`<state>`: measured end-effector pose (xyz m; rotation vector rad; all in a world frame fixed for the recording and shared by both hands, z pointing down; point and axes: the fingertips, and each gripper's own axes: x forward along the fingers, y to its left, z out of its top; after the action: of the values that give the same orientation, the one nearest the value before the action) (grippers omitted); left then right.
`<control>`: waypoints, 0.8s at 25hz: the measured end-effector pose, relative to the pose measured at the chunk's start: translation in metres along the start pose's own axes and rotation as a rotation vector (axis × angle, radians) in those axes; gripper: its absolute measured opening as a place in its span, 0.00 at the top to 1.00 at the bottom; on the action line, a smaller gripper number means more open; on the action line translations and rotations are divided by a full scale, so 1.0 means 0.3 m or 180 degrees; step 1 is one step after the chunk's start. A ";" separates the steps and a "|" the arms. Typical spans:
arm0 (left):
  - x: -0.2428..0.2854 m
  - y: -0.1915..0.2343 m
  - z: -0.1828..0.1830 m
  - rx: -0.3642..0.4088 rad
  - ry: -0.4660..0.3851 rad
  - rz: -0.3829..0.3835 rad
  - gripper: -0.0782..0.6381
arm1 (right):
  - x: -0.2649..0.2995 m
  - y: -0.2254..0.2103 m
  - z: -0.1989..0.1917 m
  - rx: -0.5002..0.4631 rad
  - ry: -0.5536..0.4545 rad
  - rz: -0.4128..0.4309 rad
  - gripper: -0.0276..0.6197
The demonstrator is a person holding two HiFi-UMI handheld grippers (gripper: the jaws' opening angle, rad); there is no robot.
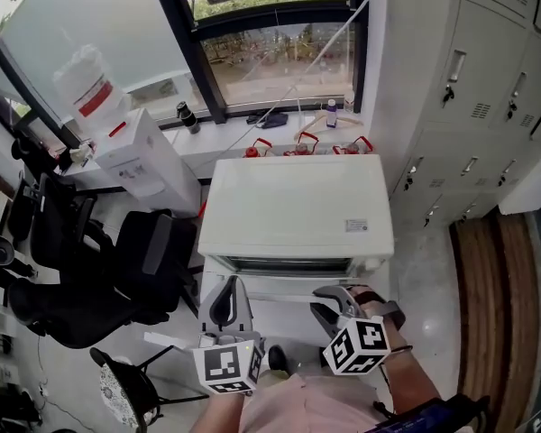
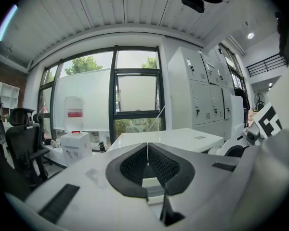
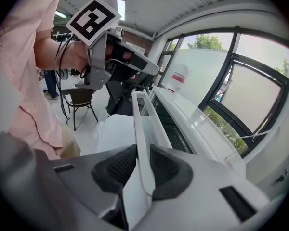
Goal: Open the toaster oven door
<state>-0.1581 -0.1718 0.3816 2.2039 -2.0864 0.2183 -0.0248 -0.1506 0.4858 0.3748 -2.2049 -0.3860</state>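
Observation:
The white toaster oven (image 1: 298, 206) stands right in front of me, below the window. Its door handle (image 3: 138, 124) is a white bar that runs between the pads of my right gripper (image 3: 143, 166), which is shut on it. In the head view the right gripper (image 1: 336, 303) sits at the oven's front, right of centre. A dark gap (image 1: 288, 264) shows under the oven's top edge; the door looks tilted slightly outward. My left gripper (image 1: 225, 307) hovers at the front left, apart from the handle. Its jaws (image 2: 147, 160) meet with nothing between them.
A water dispenser (image 1: 140, 156) stands left of the oven, with a black office chair (image 1: 99, 278) in front of it. Grey lockers (image 1: 487, 88) line the right side. Bottles (image 1: 331, 113) sit on the windowsill behind. A small stool (image 1: 122, 391) is at the lower left.

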 end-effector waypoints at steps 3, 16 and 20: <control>-0.010 0.007 -0.033 -0.0003 0.0063 0.0011 0.87 | 0.000 0.026 -0.008 -0.0024 0.0012 0.0025 0.82; -0.026 0.088 -0.151 -0.0097 0.0307 -0.0063 0.87 | -0.005 0.139 -0.031 0.0120 0.0231 -0.0026 0.82; -0.042 0.096 -0.198 -0.0101 0.0412 -0.0104 0.87 | -0.007 0.185 -0.041 0.0176 0.0262 -0.0004 0.82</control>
<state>-0.1896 -0.1508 0.4372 2.1428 -1.9716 0.3138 -0.0212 -0.1011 0.5137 0.4148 -2.1384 -0.3056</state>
